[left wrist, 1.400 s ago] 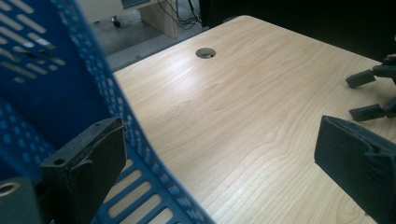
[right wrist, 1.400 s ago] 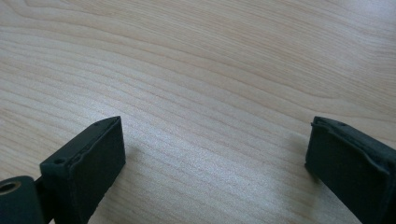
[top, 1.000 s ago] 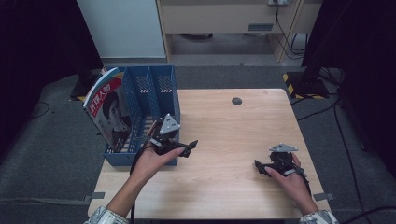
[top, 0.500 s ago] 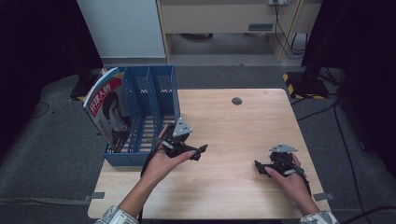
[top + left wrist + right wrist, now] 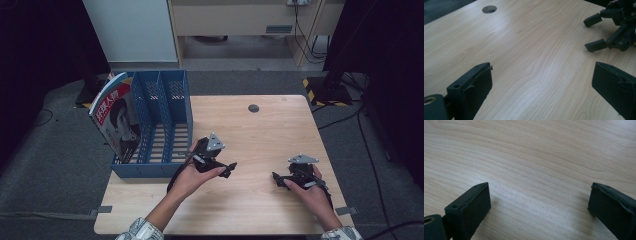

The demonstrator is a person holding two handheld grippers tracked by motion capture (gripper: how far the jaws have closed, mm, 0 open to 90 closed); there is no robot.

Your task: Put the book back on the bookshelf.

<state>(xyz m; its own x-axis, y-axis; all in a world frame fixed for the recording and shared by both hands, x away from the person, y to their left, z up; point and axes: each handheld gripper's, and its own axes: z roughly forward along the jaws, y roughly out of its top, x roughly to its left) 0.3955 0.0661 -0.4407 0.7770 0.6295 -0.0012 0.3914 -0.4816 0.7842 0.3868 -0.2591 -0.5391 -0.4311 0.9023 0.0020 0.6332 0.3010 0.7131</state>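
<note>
My left gripper [image 5: 227, 169] hovers over the middle of the wooden table [image 5: 260, 135], just right of the blue file rack [image 5: 172, 100]. Its jaws stand wide open with nothing between them, as the left gripper view [image 5: 541, 82] confirms over bare wood. My right gripper [image 5: 276, 179] rests low near the table's front right, open and empty, pointing left toward the other one. In the right gripper view [image 5: 539, 202] bare wood lies between the spread jaws. The left gripper view also catches the right gripper [image 5: 591, 33] at its upper right, jaws apart.
The rack has several slots and stands along the table's left edge. A magazine [image 5: 117, 117] with a portrait cover leans in its leftmost slot. A round cable hole [image 5: 254, 108] sits near the far edge. Dark floor and cables surround the table.
My left gripper has moved right, away from the rack's front corner toward the middle of the table. The right gripper has stayed in place.
</note>
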